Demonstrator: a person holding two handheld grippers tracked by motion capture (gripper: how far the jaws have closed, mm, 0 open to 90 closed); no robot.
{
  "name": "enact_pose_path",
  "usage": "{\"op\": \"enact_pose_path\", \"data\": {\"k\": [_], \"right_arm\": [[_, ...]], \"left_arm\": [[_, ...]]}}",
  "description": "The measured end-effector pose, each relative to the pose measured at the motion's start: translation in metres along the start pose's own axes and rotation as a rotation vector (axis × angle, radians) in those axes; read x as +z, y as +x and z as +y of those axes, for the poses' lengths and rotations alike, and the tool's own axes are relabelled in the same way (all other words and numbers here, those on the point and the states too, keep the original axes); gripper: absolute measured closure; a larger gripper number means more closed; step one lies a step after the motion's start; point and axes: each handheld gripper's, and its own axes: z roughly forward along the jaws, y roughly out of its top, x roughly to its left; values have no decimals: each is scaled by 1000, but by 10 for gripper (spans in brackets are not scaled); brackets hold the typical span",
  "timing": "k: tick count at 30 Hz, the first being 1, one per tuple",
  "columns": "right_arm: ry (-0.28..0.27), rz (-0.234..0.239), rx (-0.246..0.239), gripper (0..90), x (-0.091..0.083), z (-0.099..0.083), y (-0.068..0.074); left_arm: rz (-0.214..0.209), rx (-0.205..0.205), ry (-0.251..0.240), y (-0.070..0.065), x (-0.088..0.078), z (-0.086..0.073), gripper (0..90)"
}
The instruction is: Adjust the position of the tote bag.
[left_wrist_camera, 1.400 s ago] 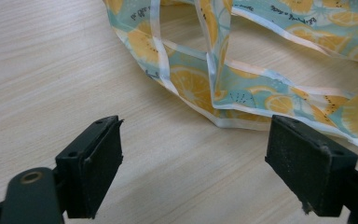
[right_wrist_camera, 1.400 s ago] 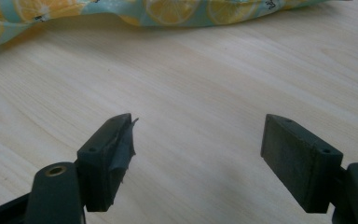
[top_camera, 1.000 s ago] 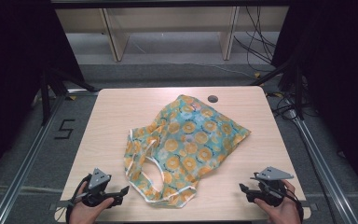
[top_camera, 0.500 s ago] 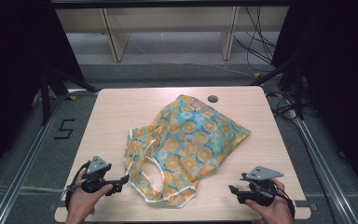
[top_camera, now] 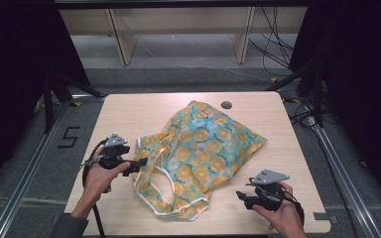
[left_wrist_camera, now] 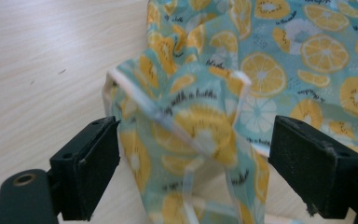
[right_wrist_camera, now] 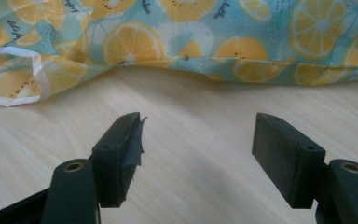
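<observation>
- Bare desk (top_camera: 129, 111) lay open along far and left sides.
- Fruit-print bag (top_camera: 203, 148) sprawled mid-desk, blocking the centre.
- Left tool (left_wrist_camera: 193, 156): jaws apart, bag's white-trimmed edge between them.
- Right tool (right_wrist_camera: 198, 149): jaws apart over bare wood, bag just ahead.

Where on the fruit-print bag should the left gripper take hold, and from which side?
Probably the raised fold with white piping at the fruit-print bag's handle end, approached from the table's left edge. That fold stands up off the table and already sits between the open jaws of the left gripper, whereas the flat body offers no edge.
</observation>
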Motion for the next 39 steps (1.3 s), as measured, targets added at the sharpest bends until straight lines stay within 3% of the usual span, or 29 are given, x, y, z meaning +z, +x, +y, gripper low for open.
{"op": "enact_pose_path", "data": {"k": [4, 5, 6, 8, 9, 10, 12, 13, 16, 17, 18, 20, 21, 22, 25, 28, 30, 32, 34, 35, 36, 39], "right_arm": [[1, -2, -1, 342, 1, 0, 1], [1, -1, -2, 342, 1, 0, 1], [-8, -6, -19, 343, 1, 1, 0], [6, 0, 19, 344, 0, 0, 2], [8, 1, 20, 344, 0, 0, 2], [-8, -3, -2, 344, 1, -1, 0], [-7, -3, -13, 344, 2, -1, -1], [-5, -5, -17, 343, 2, -2, -1], [6, 2, -5, 343, 2, -2, 0], [-4, 4, -18, 343, 3, -2, 0], [-2, 4, -22, 343, 3, -2, 1], [-3, 4, -17, 343, 4, -2, 1], [0, 9, -2, 343, 4, -2, 3], [0, 9, -2, 343, 4, -2, 3], [5, 16, -19, 350, 4, -1, 3], [-10, 31, -17, 371, 5, -1, 6], [12, 46, 5, 377, 4, -1, 9], [6, 82, -48, 386, 9, 1, 17], [-16, 92, -65, 387, 13, 3, 25], [13, 116, -55, 390, 12, 5, 30], [-5, 120, -46, 392, 15, 6, 35], [3, 135, -85, 401, 17, 10, 44]], "left_arm": [[2, -12, -3, 8, 11, 15, 153], [-6, -10, 38, 17, 19, 24, 153], [3, -26, 38, 20, 24, 27, 155], [3, -33, 56, 25, 28, 31, 167], [22, -67, 55, 35, 35, 35, 174], [22, -67, 55, 35, 35, 35, 202], [10, -101, 51, 43, 46, 39, 286], [12, -117, 87, 44, 48, 40, 296], [6, -111, 106, 47, 55, 40, 394], [-1, -93, 138, 51, 60, 40, 449], [-1, -93, 138, 51, 60, 40, 491], [-10, -100, 126, 52, 64, 38, 653], [-25, -62, 129, 52, 66, 36, 734], [-25, -62, 129, 52, 66, 36, 799], [-34, -36, 134, 51, 66, 31, 878], [-46, -17, 147, 50, 63, 24, 881], [-52, -12, 147, 50, 62, 22, 883], [-52, -19, 142, 51, 60, 18, 884], [-59, -28, 145, 50, 57, 14, 884], [-62, -18, 143, 50, 55, 10, 884], [-62, -20, 144, 49, 54, 8, 885], [-74, -18, 137, 48, 51, 6, 884]]}}
